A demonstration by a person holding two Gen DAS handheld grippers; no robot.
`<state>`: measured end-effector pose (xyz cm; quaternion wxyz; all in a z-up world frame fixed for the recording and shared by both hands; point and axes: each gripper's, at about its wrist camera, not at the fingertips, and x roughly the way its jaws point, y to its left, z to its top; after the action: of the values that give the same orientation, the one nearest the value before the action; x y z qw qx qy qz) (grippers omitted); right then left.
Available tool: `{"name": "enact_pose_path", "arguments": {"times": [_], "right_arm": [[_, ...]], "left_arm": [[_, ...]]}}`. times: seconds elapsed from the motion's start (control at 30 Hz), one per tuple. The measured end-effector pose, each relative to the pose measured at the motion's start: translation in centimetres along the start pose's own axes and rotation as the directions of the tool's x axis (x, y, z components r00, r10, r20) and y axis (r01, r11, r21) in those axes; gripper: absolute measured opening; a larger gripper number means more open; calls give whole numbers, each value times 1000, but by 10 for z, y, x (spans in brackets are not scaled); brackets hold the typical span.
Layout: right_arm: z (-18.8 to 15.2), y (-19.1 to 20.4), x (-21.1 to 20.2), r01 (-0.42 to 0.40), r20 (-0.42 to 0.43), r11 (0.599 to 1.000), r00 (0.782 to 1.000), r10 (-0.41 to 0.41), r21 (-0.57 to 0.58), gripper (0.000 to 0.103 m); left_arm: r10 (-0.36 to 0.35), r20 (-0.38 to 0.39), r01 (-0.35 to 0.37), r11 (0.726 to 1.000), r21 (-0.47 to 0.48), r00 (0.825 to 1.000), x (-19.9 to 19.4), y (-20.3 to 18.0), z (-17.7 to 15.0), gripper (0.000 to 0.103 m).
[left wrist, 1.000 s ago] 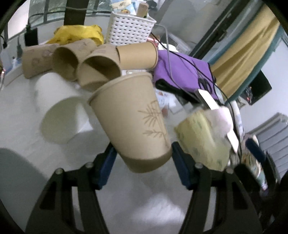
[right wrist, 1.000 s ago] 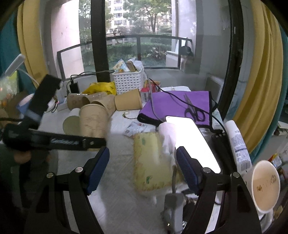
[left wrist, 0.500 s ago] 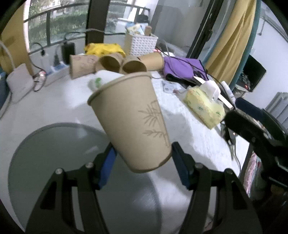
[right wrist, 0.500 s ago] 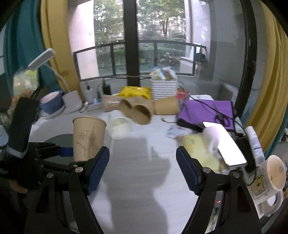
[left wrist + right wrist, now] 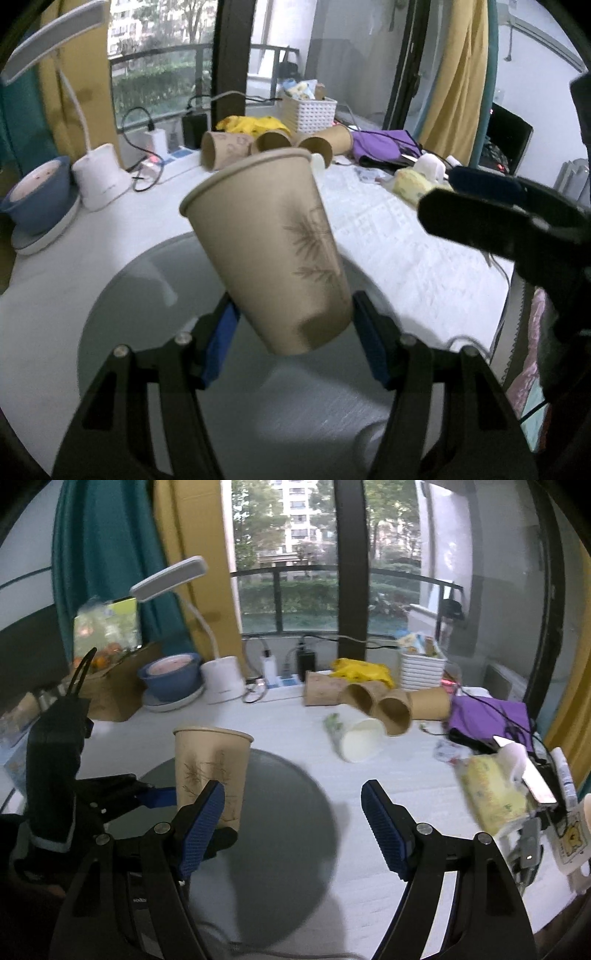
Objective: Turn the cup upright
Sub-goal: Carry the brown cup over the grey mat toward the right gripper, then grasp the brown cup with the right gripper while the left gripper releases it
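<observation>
My left gripper point(image 5: 295, 332) is shut on a tan paper cup point(image 5: 269, 247) with a leaf print, gripped near its base, mouth up and tilted left. It hangs above a round grey mat point(image 5: 147, 295). In the right wrist view the same cup point(image 5: 210, 771) stands nearly upright over the mat point(image 5: 288, 812), held by the left gripper point(image 5: 166, 797). My right gripper point(image 5: 295, 827) is open and empty, to the right of the cup.
Several tan cups point(image 5: 373, 701) and a white cup point(image 5: 358, 738) lie on their sides at the back. A white lamp point(image 5: 221, 679), blue bowl point(image 5: 170, 675), white basket point(image 5: 421, 668), purple cloth point(image 5: 487, 712) and tissue pack point(image 5: 491, 794) surround the white table.
The left gripper has carried the cup away from the pile of lying cups to above the grey mat. The right gripper has drawn back and swung left.
</observation>
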<state>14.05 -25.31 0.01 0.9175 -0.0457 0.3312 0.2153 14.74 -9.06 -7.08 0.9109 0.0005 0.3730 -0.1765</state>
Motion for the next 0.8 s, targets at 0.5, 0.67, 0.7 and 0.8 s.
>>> {"name": "enact_pose_path", "arguments": {"times": [0.5,0.67,0.7,0.8], "right_arm": [[2,67,3,-175,2,985,985,175,8,80],[5,79,7,-260,-13,965,965,260,30,80],[6,82,7,-267,-14,963,963,268,26,80],[8,86,9,-299,-22,954,954,300,28,80]], "left_arm": [[12,172,-27,996,90,985,-45,24,-47,63],[-89,237,68,993,96,967,-57,35,-59,63],[-118,247,96,990,98,962,-60,38,-62,63],[-154,266,125,984,123,951,-65,40,-66,63]]}}
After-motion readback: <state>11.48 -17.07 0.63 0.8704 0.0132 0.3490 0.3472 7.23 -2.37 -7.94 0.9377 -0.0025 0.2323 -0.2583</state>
